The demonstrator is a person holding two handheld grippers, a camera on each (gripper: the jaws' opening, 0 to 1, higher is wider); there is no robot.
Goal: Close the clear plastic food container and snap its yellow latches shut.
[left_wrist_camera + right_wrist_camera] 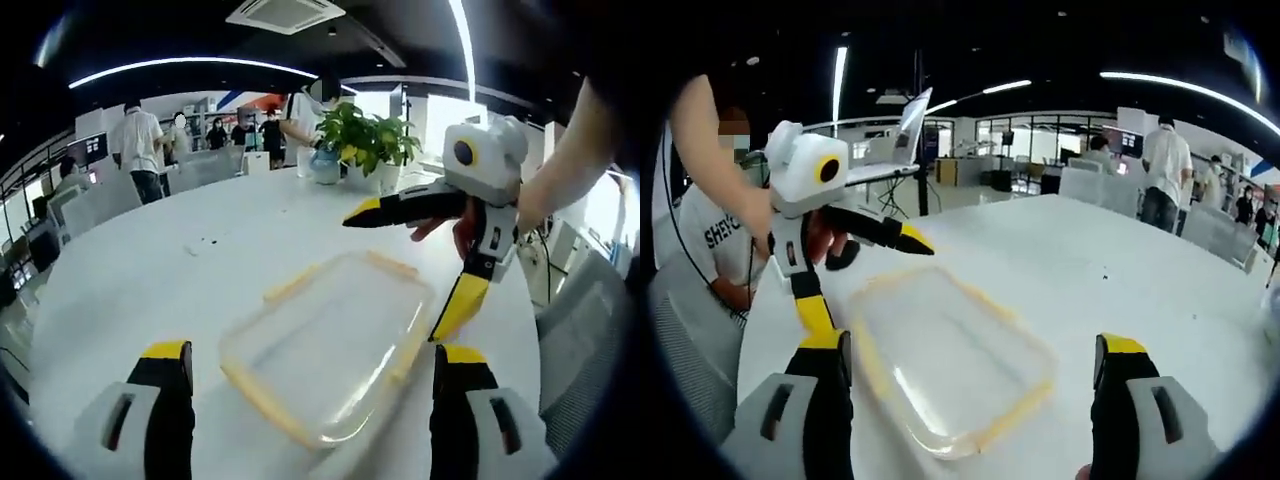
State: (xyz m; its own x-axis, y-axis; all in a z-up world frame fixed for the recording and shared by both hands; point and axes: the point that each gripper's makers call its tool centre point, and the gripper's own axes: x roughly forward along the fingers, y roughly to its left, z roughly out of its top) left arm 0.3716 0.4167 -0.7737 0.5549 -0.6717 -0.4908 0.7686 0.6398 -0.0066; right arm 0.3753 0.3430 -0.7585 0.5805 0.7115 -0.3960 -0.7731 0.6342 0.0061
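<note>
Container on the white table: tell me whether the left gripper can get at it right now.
Probably yes. The left gripper is open, with the container lying between and just ahead of its jaws, nothing blocking.

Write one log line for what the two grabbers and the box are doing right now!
container: on white table, lid on | left gripper: open, beside container | right gripper: open, at container's edge | latches: state unclear

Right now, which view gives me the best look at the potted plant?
The left gripper view: the potted plant stands in plain sight at the table's far edge, leaves and white pot visible beyond the container. The right gripper view faces another way, across the container toward desks.
</note>
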